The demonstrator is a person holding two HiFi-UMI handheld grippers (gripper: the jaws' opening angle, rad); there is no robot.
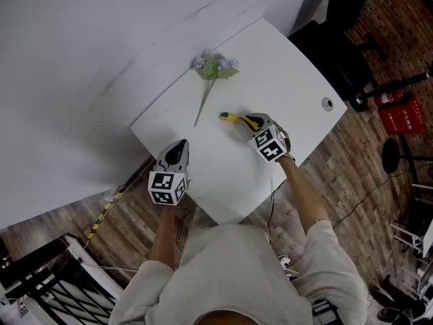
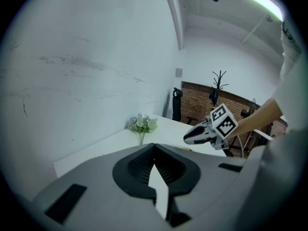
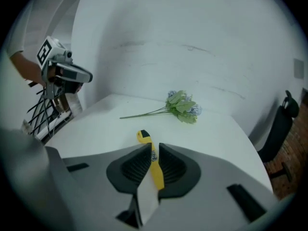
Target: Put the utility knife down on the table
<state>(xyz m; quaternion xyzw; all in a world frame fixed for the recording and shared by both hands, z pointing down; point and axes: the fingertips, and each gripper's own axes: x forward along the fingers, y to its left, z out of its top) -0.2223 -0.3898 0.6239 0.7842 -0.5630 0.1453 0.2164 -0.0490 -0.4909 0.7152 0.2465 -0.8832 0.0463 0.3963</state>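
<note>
Your right gripper [image 1: 252,119] hovers over the white table [image 1: 270,66], its jaws slightly apart and pressing on nothing. The yellow utility knife [image 3: 153,165] lies flat on the tabletop below, seen in the gap between them. Beyond its tip, well apart, lies a sprig of artificial flowers [image 1: 215,68]. Your left gripper [image 1: 181,143] hangs at the near edge, jaws pressed together and empty. A black chair [image 1: 345,19] stands past the far corner.

The utility knife [image 3: 156,169] is yellow with a black tip, the tabletop [image 1: 270,66] white. The flowers [image 1: 215,66] have green leaves and pale blue blooms. Left claw [image 1: 181,143] and right claw [image 1: 254,120] are grey, black-padded.
</note>
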